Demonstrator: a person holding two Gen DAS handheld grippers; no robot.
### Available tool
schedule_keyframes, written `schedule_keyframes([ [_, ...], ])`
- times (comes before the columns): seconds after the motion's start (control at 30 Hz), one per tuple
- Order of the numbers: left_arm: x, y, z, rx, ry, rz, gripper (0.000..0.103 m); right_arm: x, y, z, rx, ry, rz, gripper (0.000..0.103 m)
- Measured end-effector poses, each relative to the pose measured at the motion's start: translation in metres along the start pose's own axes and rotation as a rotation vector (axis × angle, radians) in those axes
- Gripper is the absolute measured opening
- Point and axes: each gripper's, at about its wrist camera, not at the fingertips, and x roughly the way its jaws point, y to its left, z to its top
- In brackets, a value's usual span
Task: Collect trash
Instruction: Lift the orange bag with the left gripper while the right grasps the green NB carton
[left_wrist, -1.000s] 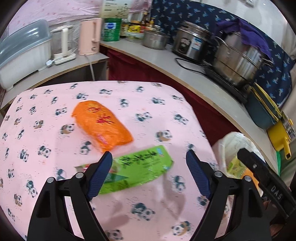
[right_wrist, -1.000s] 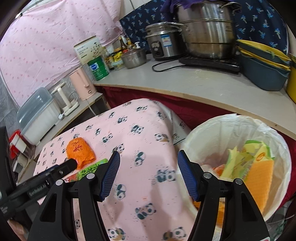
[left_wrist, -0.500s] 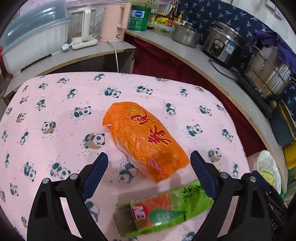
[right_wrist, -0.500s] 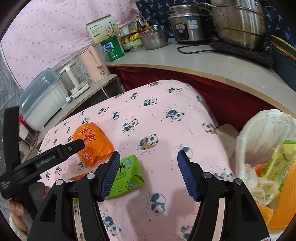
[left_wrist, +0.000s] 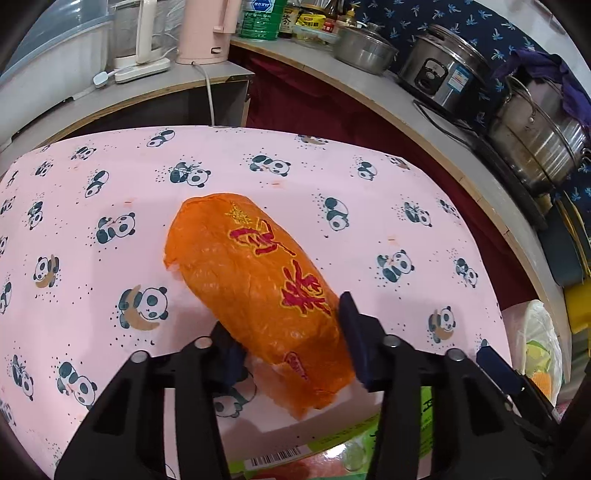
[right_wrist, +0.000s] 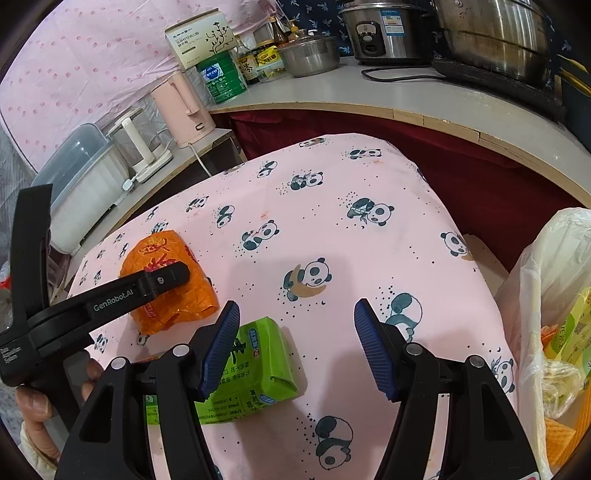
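The left hand-held gripper straddles the orange bag on the surface, jaws seemingly pinching it for lifting to the bin, while the right hand-held gripper hovers open over the green carton.

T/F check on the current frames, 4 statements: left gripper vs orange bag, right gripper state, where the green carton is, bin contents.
1. The left gripper has its fingers on either side of the orange bag. True.
2. The right gripper is shut on the green carton. False: its fingers are wide apart with nothing between them, and the carton lies on the panda tablecloth by the left finger.
3. The green carton is already in the lined trash bin. False: it lies on the table.
4. The trash bin already holds yellow-green and orange packaging. True.
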Motion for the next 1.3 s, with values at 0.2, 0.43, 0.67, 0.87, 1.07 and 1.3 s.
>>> schedule_keyframes([
  [0.2,-0.016,-0.002,-0.009,0.019,-0.013,0.021,0.025,-0.010,-0.001,-0.001,0.010,-0.010,0.005,0.062],
  [0.43,-0.045,0.009,-0.035,0.008,-0.011,0.044,0.025,-0.036,-0.003,-0.016,0.030,-0.015,0.023,0.062],
  [0.67,-0.066,0.013,-0.078,-0.014,0.029,0.051,0.025,-0.057,-0.002,-0.050,0.032,0.022,0.042,0.062],
  [0.87,-0.085,-0.004,-0.121,0.000,0.064,0.016,0.024,-0.075,0.002,-0.079,0.013,0.055,0.057,0.062],
  [1.07,-0.101,-0.020,-0.151,0.039,0.089,-0.017,0.025,-0.084,0.006,-0.103,-0.006,0.083,0.063,0.063],
  [1.3,-0.117,-0.015,-0.163,0.036,0.085,0.000,0.024,-0.087,0.019,-0.111,-0.039,0.082,0.081,0.063],
])
